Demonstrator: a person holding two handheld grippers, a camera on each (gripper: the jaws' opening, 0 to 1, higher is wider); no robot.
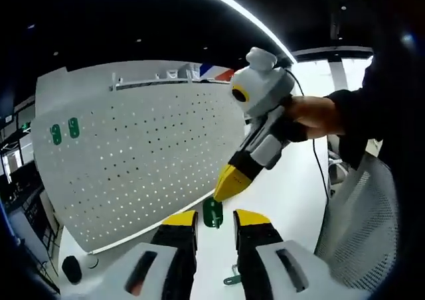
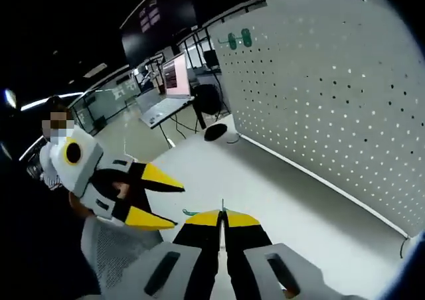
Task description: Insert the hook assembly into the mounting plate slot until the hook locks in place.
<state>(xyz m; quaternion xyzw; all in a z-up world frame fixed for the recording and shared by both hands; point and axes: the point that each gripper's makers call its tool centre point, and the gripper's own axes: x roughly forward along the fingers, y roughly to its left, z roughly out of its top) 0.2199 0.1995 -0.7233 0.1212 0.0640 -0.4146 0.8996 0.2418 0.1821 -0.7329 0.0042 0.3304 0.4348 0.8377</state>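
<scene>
1. The green hook [image 1: 212, 213] sits low in the middle of the left gripper view, just above the gap between that view's own yellow-tipped jaws, and the tip of the right gripper [image 1: 229, 184] reaches it from the upper right.
2. A second green piece [image 1: 232, 277] lies lower in the same view on the white tabletop [image 1: 292, 200], partly hidden behind the right-hand jaw.
3. The left gripper [image 1: 216, 219] has its jaws spread apart with a clear gap; the hook appears above that gap, and I cannot tell whether the jaws touch it.
4. In the right gripper view, the right gripper [image 2: 223, 217] has its jaws pressed together at bottom centre, with a thin green sliver at the tip; it looks clamped on the hook, though the piece is nearly hidden.
5. The left gripper shows at the left of that view with its two yellow tips fanned open.
6. The white pegboard [image 1: 139, 160] stands upright on the tabletop, across the left and centre of the left gripper view and the upper right of the right gripper view.
7. Two green hooks [image 1: 65, 131] already sit on the board near its upper left corner in the left gripper view.
8. A mesh chair back [image 1: 362, 227] stands at lower right.
</scene>
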